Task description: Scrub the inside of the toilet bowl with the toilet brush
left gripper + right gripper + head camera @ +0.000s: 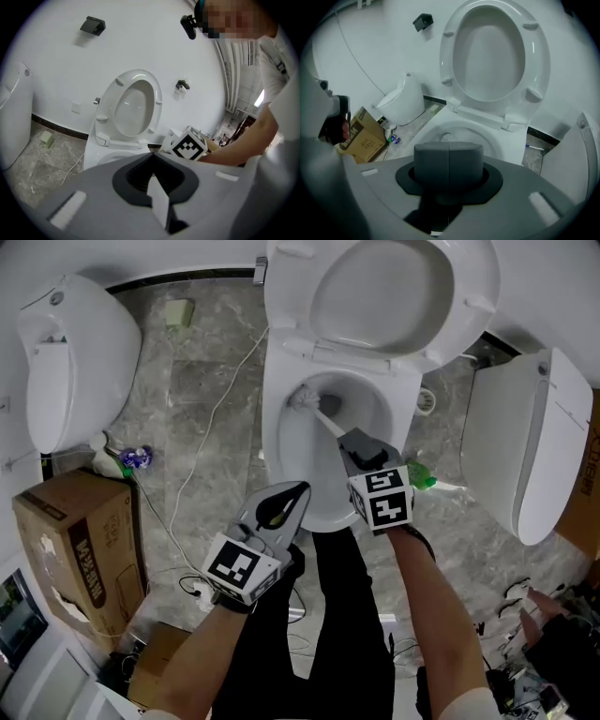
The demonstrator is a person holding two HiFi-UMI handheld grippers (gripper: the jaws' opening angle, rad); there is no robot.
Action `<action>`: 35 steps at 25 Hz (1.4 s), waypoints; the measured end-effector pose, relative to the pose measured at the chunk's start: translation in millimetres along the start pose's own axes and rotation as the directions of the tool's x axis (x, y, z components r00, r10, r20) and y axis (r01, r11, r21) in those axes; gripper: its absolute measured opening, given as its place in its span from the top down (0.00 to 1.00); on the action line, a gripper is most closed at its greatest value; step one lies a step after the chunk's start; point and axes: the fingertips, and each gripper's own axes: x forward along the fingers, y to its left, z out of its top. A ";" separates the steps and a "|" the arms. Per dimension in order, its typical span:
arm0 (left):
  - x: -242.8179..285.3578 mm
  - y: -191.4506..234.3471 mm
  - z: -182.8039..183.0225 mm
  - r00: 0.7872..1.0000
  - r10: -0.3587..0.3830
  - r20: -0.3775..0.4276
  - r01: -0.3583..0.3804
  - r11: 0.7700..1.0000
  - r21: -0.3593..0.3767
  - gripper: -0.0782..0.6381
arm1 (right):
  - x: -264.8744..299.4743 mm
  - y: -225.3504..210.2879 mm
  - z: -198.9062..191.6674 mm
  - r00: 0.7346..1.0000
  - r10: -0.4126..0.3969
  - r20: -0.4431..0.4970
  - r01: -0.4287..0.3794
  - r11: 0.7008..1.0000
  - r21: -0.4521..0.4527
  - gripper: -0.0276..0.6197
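I have the brush [307, 400] pinched by its handle in the right gripper [354, 444], jaws pressed tight around it, and the bristle head sits low inside the bowl [273, 432], against the far-left wall near the rim. The left gripper [292, 498] hangs just in front of the bowl's near edge with its jaws closed on nothing. My main worry is the grip itself: the handle is thin and smooth, and I hold it at its end, so pushing the bristles hard against the porcelain could twist it in the jaws or lever it out altogether. I judge a slip would drop the head into the water and splash. A fast stroke up the wall could also flick the bristles over the rim and spray the floor [187, 381] or my legs. The raised seat [473, 306] leans back above my working line; a high backswing could knock it and bring it down on the handle. A white cable [202, 442] trails across the floor left of the bowl, near my feet, so shifting my stance could snag it.
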 end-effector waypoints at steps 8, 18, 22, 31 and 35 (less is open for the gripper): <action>-18.7 -12.2 6.9 1.000 0.000 0.017 0.000 1.000 -0.013 0.89 | -54.9 14.7 -61.9 0.993 -0.013 -0.117 0.016 1.000 0.026 0.71; -17.4 -10.2 -19.4 1.000 -0.021 -0.008 0.021 0.999 -0.028 0.89 | -38.8 49.2 -136.7 0.990 -0.043 -0.134 0.040 0.999 -0.025 0.70; -15.8 -4.6 -36.5 0.999 -0.023 -0.027 0.023 0.999 -0.027 0.89 | -13.0 54.4 -125.2 0.995 -0.045 -0.089 0.042 0.999 -0.027 0.70; -1.1 16.2 -43.1 1.000 -0.020 -0.012 0.020 1.000 -0.005 0.89 | 33.2 11.4 -75.8 0.993 -0.113 0.019 0.114 0.984 -0.139 0.70; 4.5 25.4 -41.7 1.000 -0.012 -0.001 0.012 1.000 -0.014 0.89 | 34.4 -22.0 -73.7 0.985 -0.170 -0.004 0.163 0.953 -0.253 0.70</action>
